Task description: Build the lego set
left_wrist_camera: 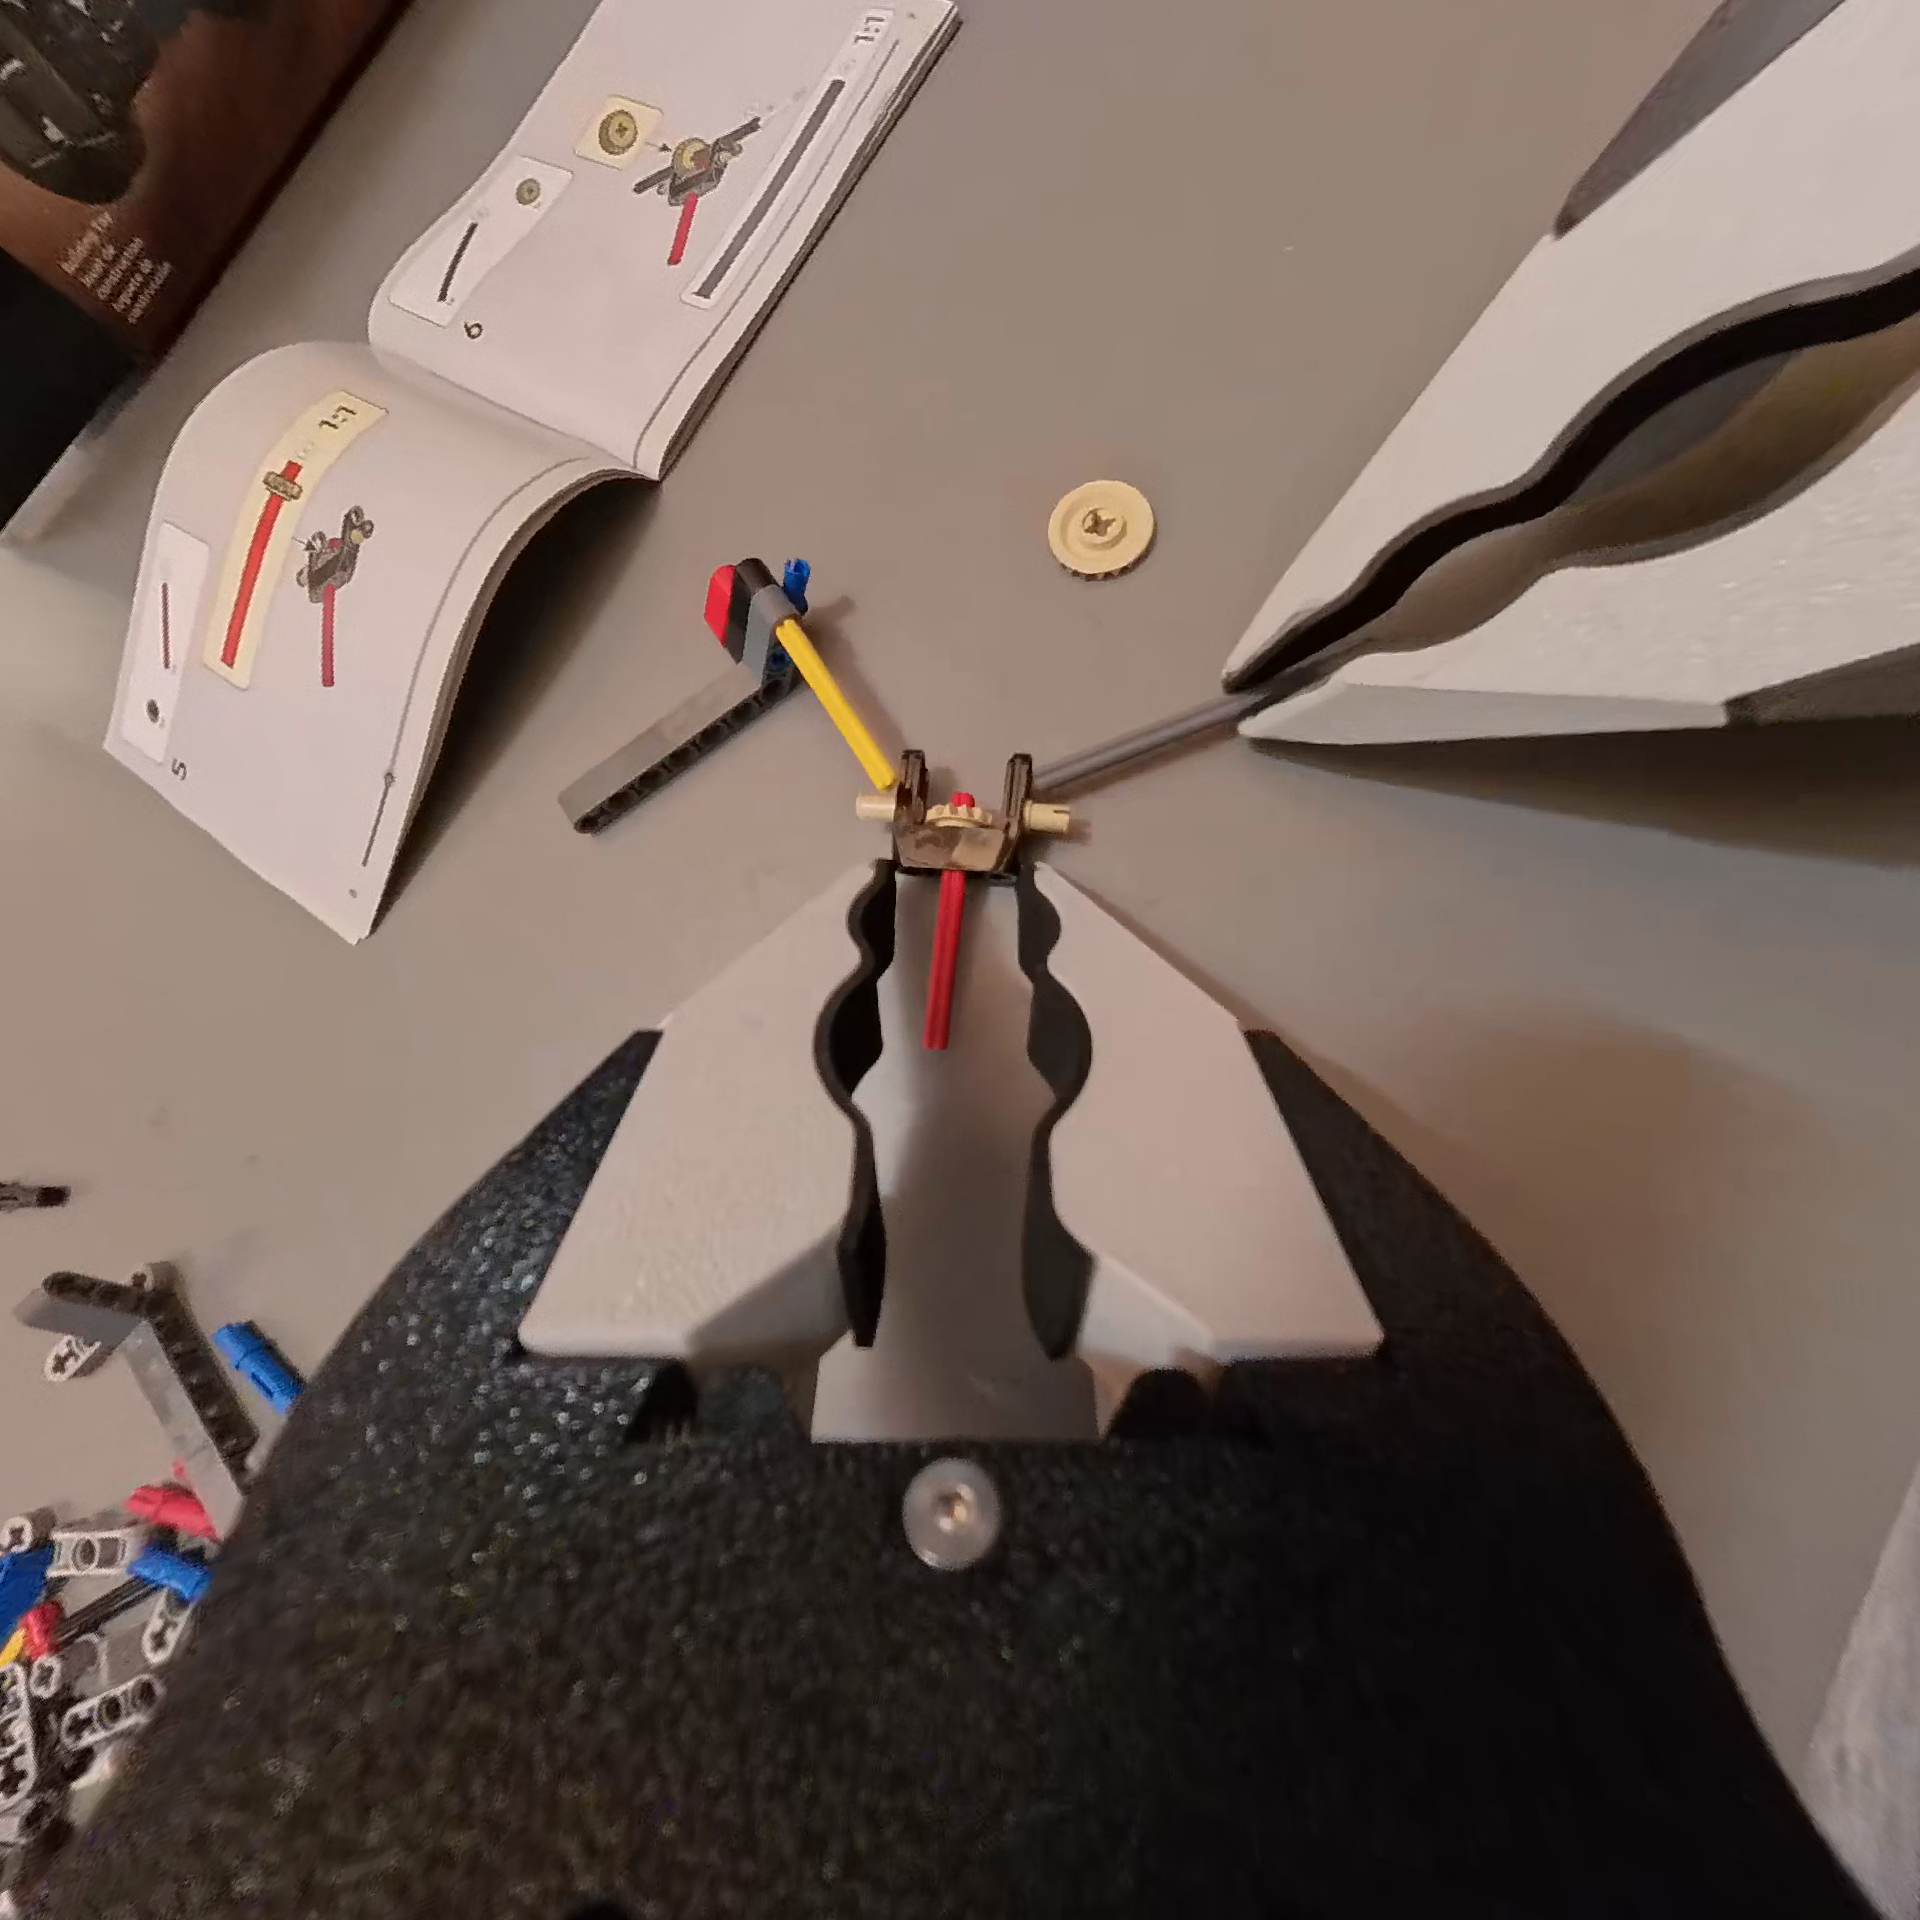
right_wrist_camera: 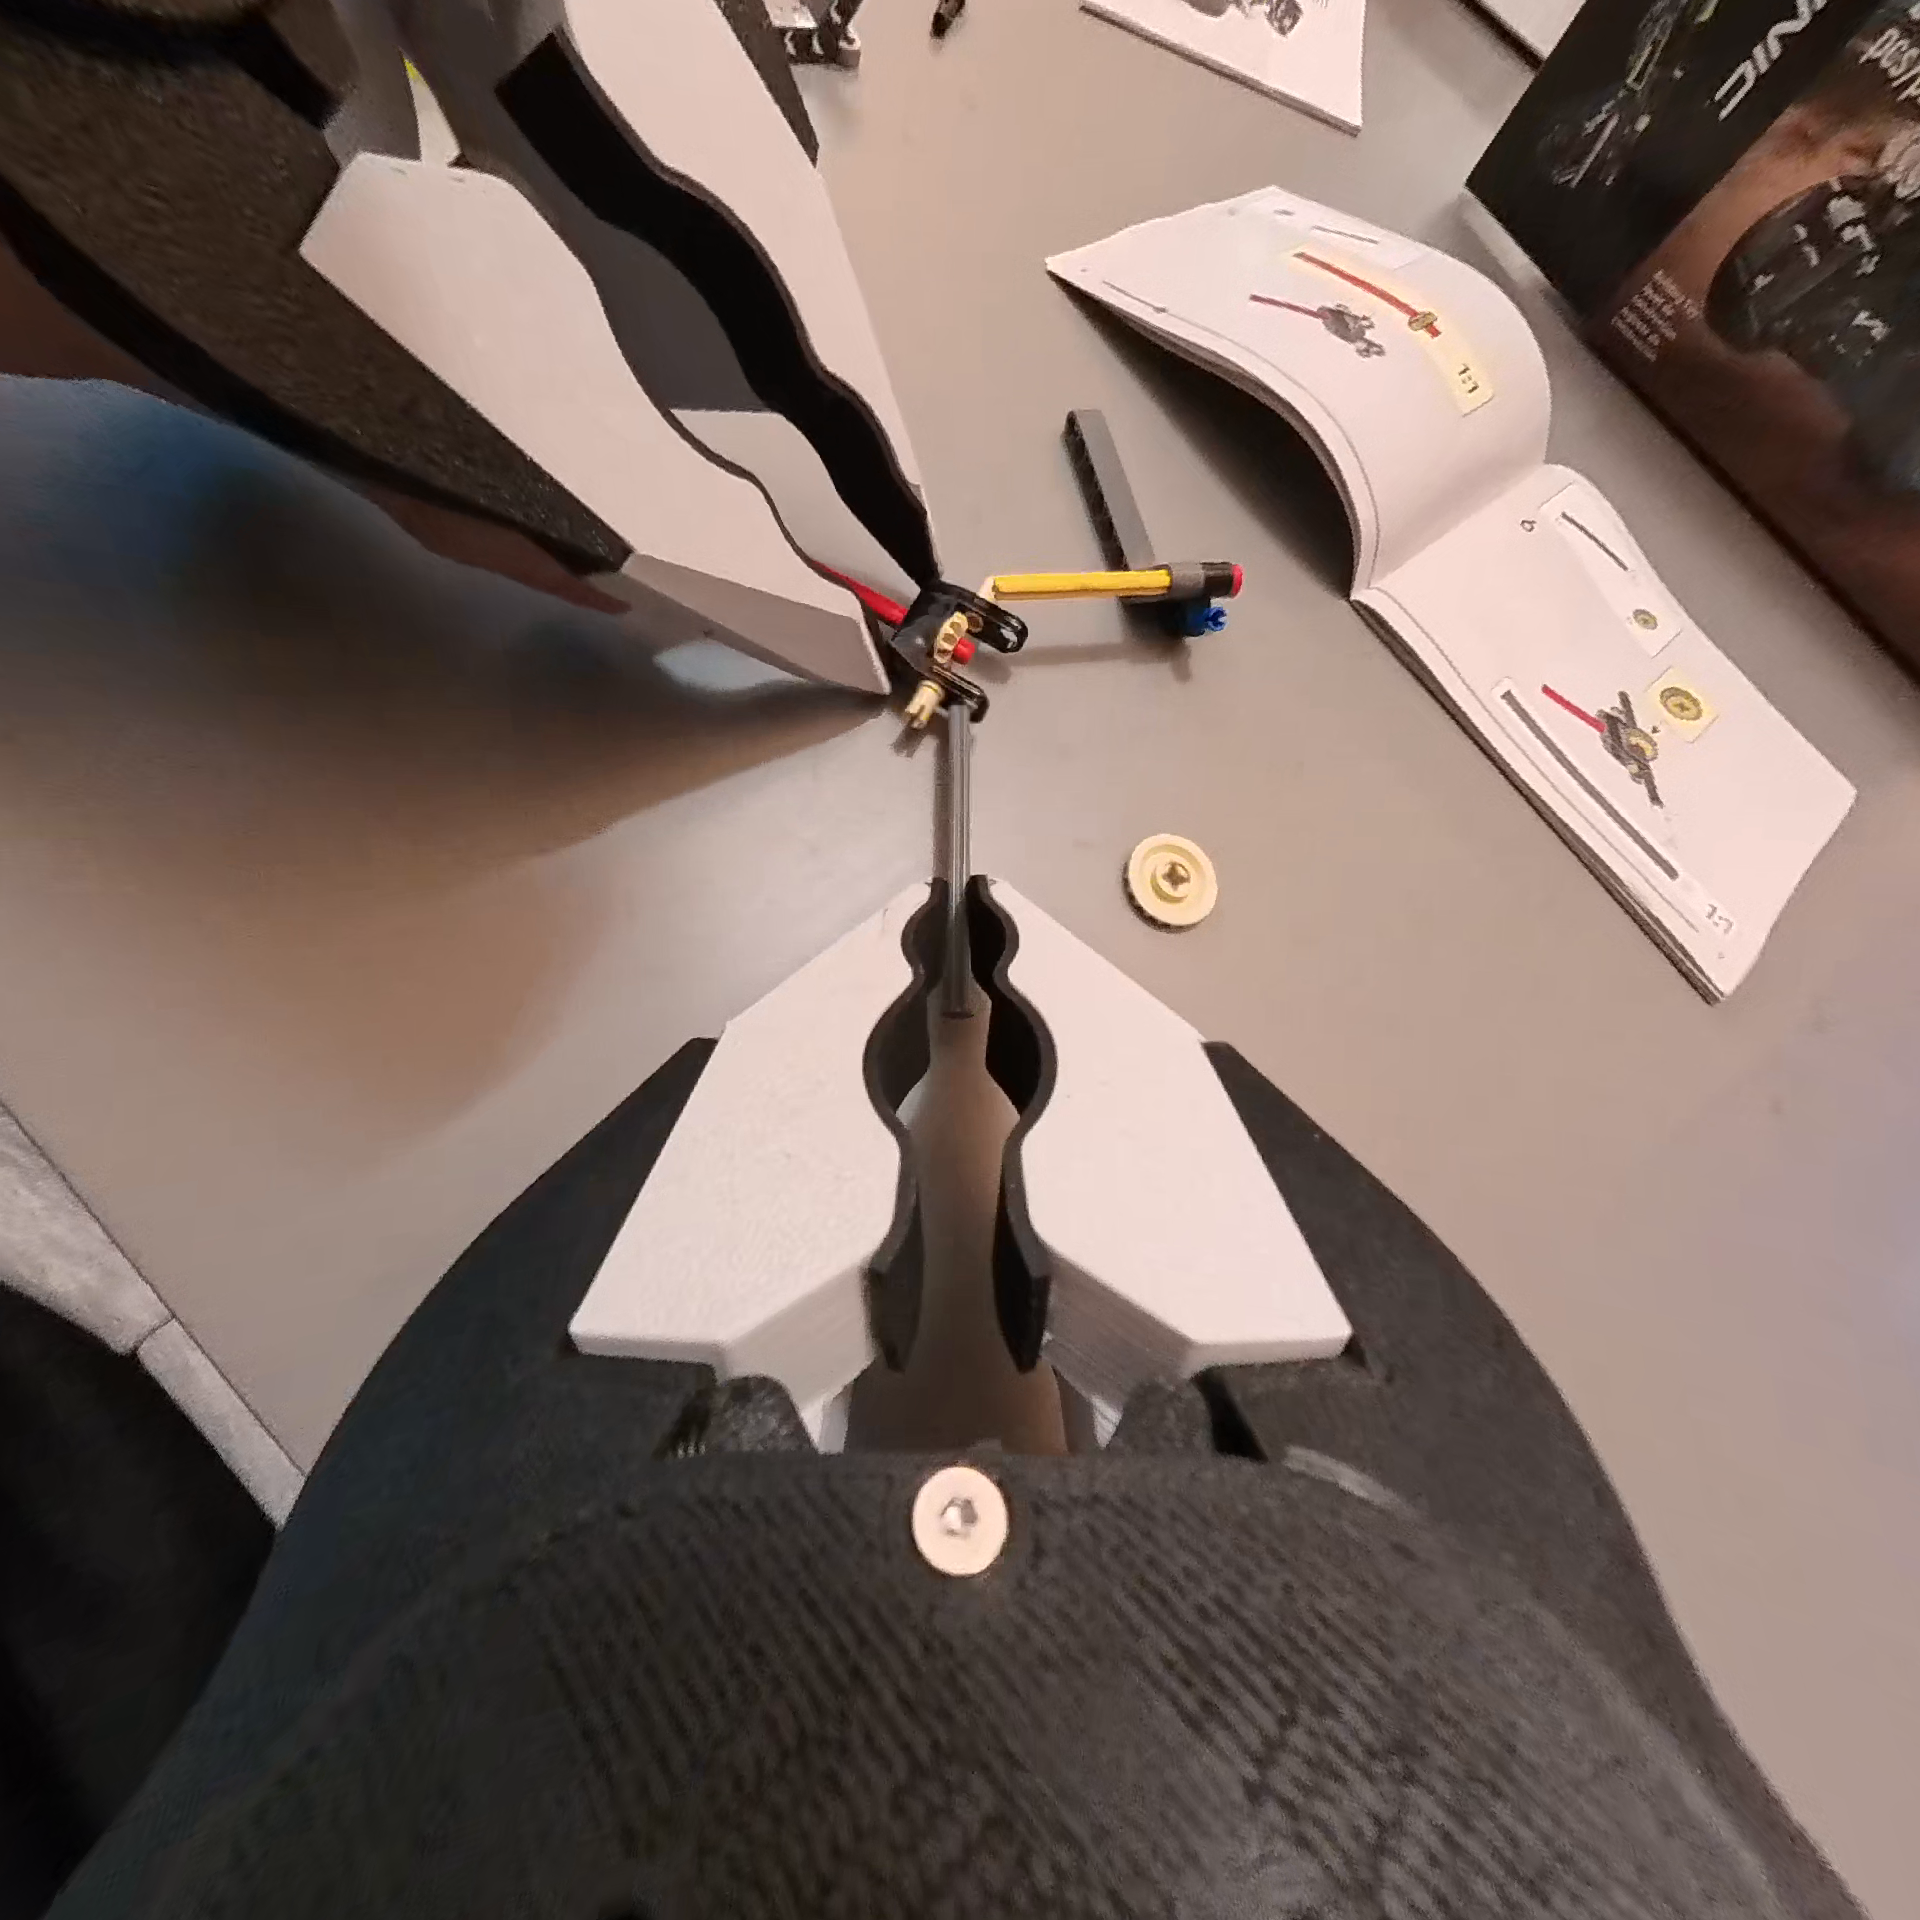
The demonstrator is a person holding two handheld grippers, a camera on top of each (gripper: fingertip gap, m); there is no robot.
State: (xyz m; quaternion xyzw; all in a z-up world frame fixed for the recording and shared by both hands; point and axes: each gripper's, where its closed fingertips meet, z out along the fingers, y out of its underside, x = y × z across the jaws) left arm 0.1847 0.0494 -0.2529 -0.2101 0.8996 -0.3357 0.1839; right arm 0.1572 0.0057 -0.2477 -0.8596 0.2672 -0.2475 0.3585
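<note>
1. Tongs first: the left gripper (left_wrist_camera: 954,878) is pinched on a small black fork-shaped Lego frame (left_wrist_camera: 956,831), its wavy black pads closed against the frame's base. A red axle (left_wrist_camera: 945,961) runs back from the frame between the fingers.
2. The frame carries a tan gear (left_wrist_camera: 961,816) in its middle and tan pins (left_wrist_camera: 1051,818) sticking out at both sides.
3. The right gripper (right_wrist_camera: 961,904) is squeezed on a thin grey axle (right_wrist_camera: 958,821), gripped near the fingertips; the axle's far end meets the frame's arm (right_wrist_camera: 961,694) at about 12 o'clock in the right wrist view.
4. Seen from the left wrist, the right gripper comes in from 2 o'clock, with the grey axle (left_wrist_camera: 1132,743) reaching toward the frame.
5. An open instruction booklet (left_wrist_camera: 488,436) lies at 10 o'clock in the left wrist view, showing printed step drawings and numbers. A dark printed box (right_wrist_camera: 1714,177) stands at 1 o'clock in the right wrist view.
6. A round tan disc (left_wrist_camera: 1103,526) with a cross-shaped hole lies flat on the smooth grey table (left_wrist_camera: 1195,260), apart from the frame.
7. A yellow axle (left_wrist_camera: 831,696) joined to a grey, black, red and blue block rests beside a long grey holed beam (left_wrist_camera: 675,764).
8. Loose pieces (left_wrist_camera: 94,1558) are heaped at 8 o'clock. The gripper bodies are rough black plastic with pale grey fingers.
</note>
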